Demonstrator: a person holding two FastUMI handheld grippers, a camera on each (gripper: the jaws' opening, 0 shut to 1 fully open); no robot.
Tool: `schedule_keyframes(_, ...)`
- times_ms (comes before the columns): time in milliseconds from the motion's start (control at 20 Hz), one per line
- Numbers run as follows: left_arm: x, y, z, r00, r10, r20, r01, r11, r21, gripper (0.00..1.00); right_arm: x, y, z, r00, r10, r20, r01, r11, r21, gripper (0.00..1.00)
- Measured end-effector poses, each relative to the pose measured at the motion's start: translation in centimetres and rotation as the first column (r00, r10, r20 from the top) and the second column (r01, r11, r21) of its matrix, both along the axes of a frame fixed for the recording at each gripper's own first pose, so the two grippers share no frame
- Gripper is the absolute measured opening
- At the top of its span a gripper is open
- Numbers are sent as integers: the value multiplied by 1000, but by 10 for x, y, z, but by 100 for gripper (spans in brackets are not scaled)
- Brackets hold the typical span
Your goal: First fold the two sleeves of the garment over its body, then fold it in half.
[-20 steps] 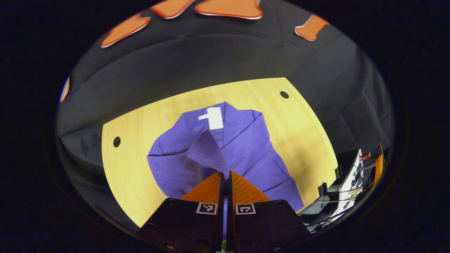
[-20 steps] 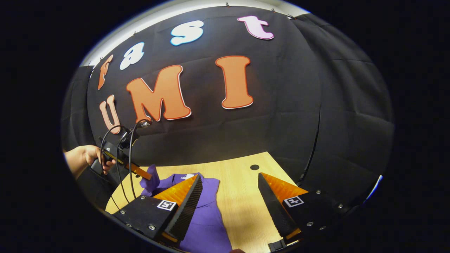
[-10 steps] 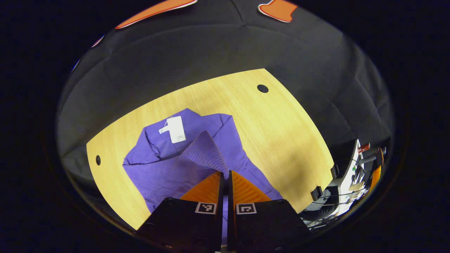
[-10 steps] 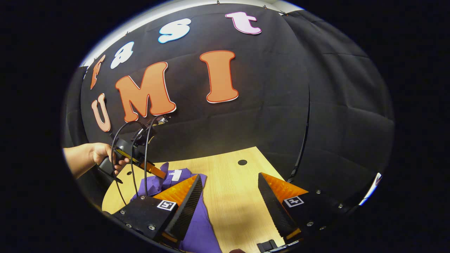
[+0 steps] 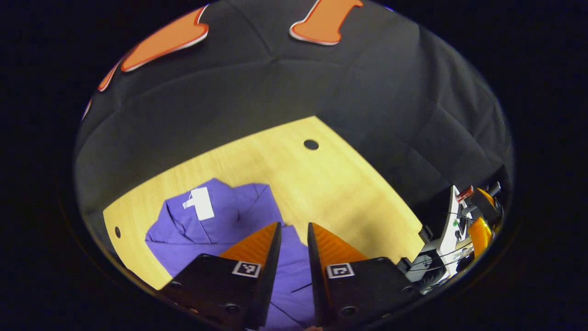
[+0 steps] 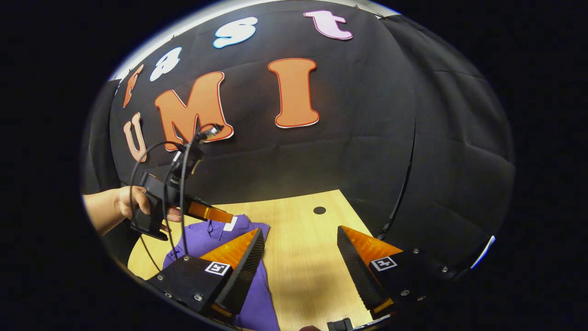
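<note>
The purple garment (image 5: pixel 216 230) lies on the wooden table (image 5: pixel 294 179), its collar with a white tag (image 5: pixel 200 203) towards the far left. My left gripper (image 5: pixel 293 230) hovers above the garment's body, slightly open, with nothing between its fingers and only purple cloth seen below the gap. In the right gripper view a hand (image 6: pixel 121 207) holds the left gripper (image 6: pixel 227 215) over the garment's (image 6: pixel 206 239) collar end. My right gripper (image 6: pixel 301 239) stands wide open above bare table (image 6: pixel 298 257), beside the garment's right edge.
The table has small round holes (image 5: pixel 311 144) (image 5: pixel 117 231) near its far corners. Black cloth walls close in behind and to the right. White and orange equipment (image 5: pixel 455 220) sits past the table's right edge.
My left gripper was shut on the ribbed purple sleeve, carrying it over the body. It has let go and lifted, and the sleeve now lies down. The right gripper stayed open.
</note>
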State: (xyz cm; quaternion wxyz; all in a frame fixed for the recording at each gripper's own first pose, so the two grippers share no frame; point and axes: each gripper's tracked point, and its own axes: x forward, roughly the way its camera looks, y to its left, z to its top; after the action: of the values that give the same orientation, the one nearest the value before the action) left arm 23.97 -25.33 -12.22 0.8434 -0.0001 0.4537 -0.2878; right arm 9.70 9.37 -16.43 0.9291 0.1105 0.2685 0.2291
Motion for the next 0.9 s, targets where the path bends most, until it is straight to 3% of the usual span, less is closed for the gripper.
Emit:
schedule_keyframes(100,3,10,34,992,24,127,-22,1000,-20,60,1,6,6,1000,21,11,-21,1000,11,95)
schedule_keyframes(250,0,44,78,950,106,295,-113,994,3,90,6,25,20,997,48,56,-49,999,15,95)
schedule_keyframes(450,-28,94,135,853,234,467,-255,967,-19,92,2,53,32,989,110,99,-112,994,19,95)
schedule_keyframes(650,-67,153,188,706,357,612,-433,901,-26,95,-3,77,44,978,129,165,-130,991,-1,95)
schedule_keyframes(800,-97,186,218,615,412,672,-496,865,-76,98,-23,92,61,969,143,202,-146,989,0,95)
schedule_keyframes(900,-127,208,232,584,427,690,-506,856,-101,95,-34,101,79,960,130,247,-135,991,1,100)
